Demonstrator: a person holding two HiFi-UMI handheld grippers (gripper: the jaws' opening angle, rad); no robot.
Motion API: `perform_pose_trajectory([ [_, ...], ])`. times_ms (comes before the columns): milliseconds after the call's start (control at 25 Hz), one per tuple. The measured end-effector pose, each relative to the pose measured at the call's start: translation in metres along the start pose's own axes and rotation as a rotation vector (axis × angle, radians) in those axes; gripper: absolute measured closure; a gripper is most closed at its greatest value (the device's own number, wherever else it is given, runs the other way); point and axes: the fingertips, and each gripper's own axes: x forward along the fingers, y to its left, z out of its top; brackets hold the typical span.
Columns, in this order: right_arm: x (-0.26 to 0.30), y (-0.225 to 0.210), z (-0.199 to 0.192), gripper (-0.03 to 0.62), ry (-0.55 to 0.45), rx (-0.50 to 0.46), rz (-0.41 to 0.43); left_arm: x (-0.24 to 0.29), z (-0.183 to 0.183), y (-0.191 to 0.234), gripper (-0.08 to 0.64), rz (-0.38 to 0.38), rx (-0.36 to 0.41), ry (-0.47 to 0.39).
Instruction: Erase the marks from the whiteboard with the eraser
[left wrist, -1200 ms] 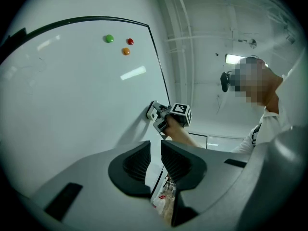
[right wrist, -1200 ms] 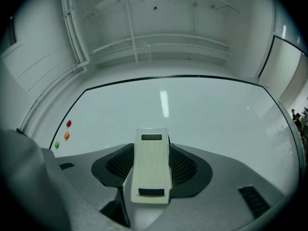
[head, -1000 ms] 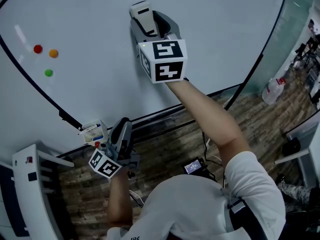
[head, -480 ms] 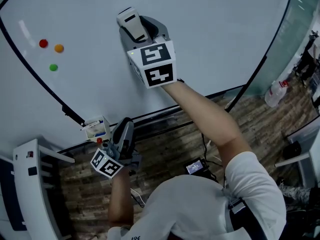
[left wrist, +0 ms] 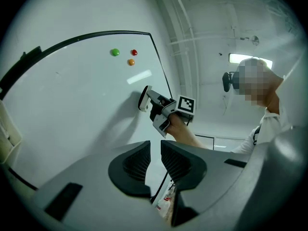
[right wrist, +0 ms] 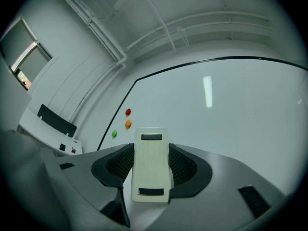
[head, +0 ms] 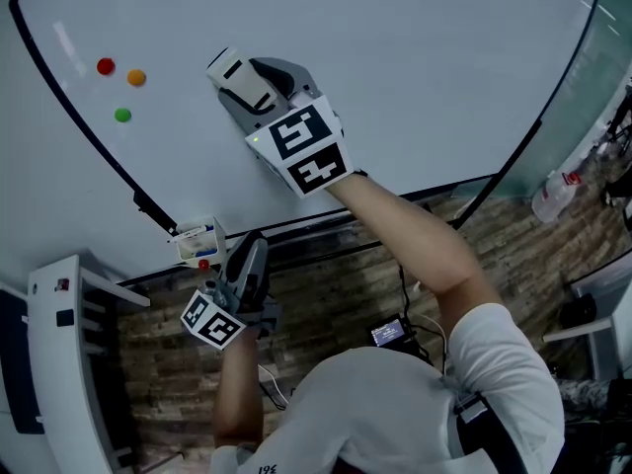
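Note:
The whiteboard [head: 415, 57] fills the upper head view. My right gripper [head: 245, 89] is shut on the white eraser [head: 235, 77] and presses it against the board, left of the middle. In the right gripper view the eraser [right wrist: 151, 165] stands between the jaws. I see no drawn marks on the board. Left of the eraser are a red dot [head: 106, 66], an orange dot [head: 136, 77] and a green dot [head: 122, 115]. My left gripper [head: 247, 257] hangs below the board's lower edge, shut with nothing in it.
A small holder [head: 197, 240] with markers sits on the board's lower frame beside the left gripper. A white bottle [head: 553, 197] stands on the wooden floor at right. A white stand [head: 59, 363] is at lower left. A small device [head: 388, 333] lies on the floor.
My right gripper has slid the eraser leftward across the board, towards the coloured dots. The left gripper has stayed below the board.

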Motion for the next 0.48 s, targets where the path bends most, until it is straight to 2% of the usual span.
perform_pose_trajectory([
  [120, -0.007, 0.014, 0.008, 0.348, -0.012, -0.086, 0.042, -0.001, 0.0, 0.0, 0.503, 0.007, 0.002, -0.001],
  [240, -0.017, 0.017, 0.008, 0.348, 0.0, -0.218, 0.064, -0.001, -0.001, 0.0, 0.504, 0.016, 0.004, -0.002],
  [360, -0.028, 0.004, 0.007, 0.348, 0.022, -0.329, 0.057, 0.003, -0.001, 0.003, 0.504, 0.031, 0.019, -0.009],
  [480, -0.037, -0.016, 0.013, 0.348, 0.028, -0.381, 0.056, 0.014, 0.001, 0.002, 0.505, 0.056, 0.041, -0.027],
])
